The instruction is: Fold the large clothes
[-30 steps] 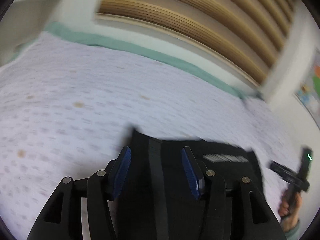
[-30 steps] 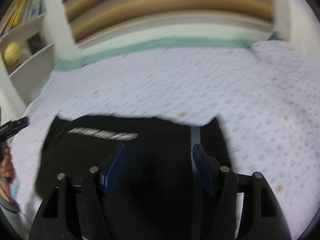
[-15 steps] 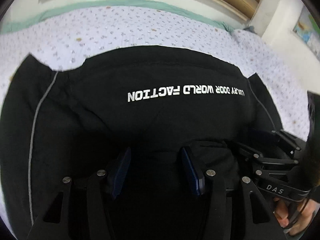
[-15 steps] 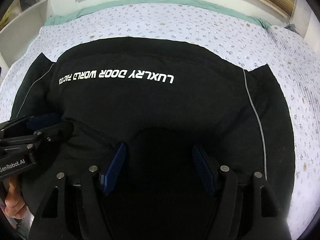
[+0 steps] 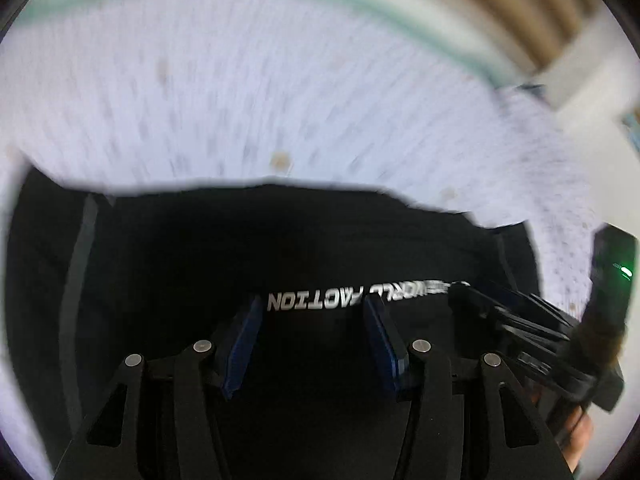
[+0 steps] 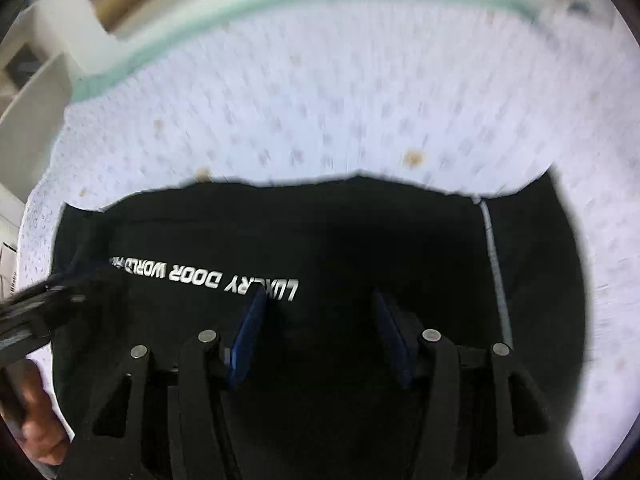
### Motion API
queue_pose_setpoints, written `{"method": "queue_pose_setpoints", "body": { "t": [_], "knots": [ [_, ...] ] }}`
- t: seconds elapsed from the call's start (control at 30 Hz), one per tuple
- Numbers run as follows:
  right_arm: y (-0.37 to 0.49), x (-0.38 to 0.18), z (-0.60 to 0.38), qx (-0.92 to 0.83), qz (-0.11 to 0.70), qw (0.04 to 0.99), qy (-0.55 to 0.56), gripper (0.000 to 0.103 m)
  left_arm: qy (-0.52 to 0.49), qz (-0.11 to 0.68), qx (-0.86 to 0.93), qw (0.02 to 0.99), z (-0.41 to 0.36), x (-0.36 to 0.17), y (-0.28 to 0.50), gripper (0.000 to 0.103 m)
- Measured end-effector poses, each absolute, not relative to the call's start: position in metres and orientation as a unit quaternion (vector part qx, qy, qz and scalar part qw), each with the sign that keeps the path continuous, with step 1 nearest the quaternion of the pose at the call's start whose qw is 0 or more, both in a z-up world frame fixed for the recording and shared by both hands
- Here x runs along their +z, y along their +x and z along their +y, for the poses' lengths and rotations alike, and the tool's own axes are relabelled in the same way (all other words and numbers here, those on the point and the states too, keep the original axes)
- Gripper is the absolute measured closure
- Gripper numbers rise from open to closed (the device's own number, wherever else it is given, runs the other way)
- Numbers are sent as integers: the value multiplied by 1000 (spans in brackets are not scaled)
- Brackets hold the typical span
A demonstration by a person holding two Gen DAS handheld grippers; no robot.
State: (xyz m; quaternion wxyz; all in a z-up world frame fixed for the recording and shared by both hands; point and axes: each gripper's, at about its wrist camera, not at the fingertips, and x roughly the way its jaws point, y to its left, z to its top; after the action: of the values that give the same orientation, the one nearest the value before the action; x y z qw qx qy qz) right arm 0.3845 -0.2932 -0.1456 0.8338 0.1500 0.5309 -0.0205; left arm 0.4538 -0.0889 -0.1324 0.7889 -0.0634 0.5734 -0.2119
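Observation:
A black garment (image 5: 280, 240) with white lettering and thin grey piping lies flat on the bed, shown in both wrist views (image 6: 360, 240). My left gripper (image 5: 314, 312) hovers over its near part, jaws open and empty. My right gripper (image 6: 320, 308) is open and empty above the same garment, just right of the lettering. The right gripper also shows at the right edge of the left wrist view (image 5: 520, 320), and the left gripper at the left edge of the right wrist view (image 6: 36, 308). Both views are motion-blurred.
The bed sheet (image 5: 280, 92) is pale lilac with small dots and a few brown spots, edged in green at the far side. A wooden slatted headboard (image 5: 552, 4) rises behind. White shelves (image 6: 28, 92) stand at the left.
Both grippers have pulled back and tilted up from the garment, so more of the sheet shows beyond it. Both jaws stay open.

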Motion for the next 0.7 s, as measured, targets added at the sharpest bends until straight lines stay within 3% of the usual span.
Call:
{"method": "queue_pose_setpoints", "body": {
  "t": [0.2,0.37,0.57,0.7],
  "knots": [
    [392,-174,-294,-31,521,841,143,43,-57,566,-203,797,-98,-152,460,47],
    [366,-159,-292,-16,475,868,145,42,-42,524,-233,818,-83,-126,437,47],
    [300,-110,-316,3,413,895,169,20,29,422,-242,873,-31,-67,365,46],
    [252,-89,-334,-15,390,907,159,18,22,393,-233,889,21,-44,334,34]
  ]
}}
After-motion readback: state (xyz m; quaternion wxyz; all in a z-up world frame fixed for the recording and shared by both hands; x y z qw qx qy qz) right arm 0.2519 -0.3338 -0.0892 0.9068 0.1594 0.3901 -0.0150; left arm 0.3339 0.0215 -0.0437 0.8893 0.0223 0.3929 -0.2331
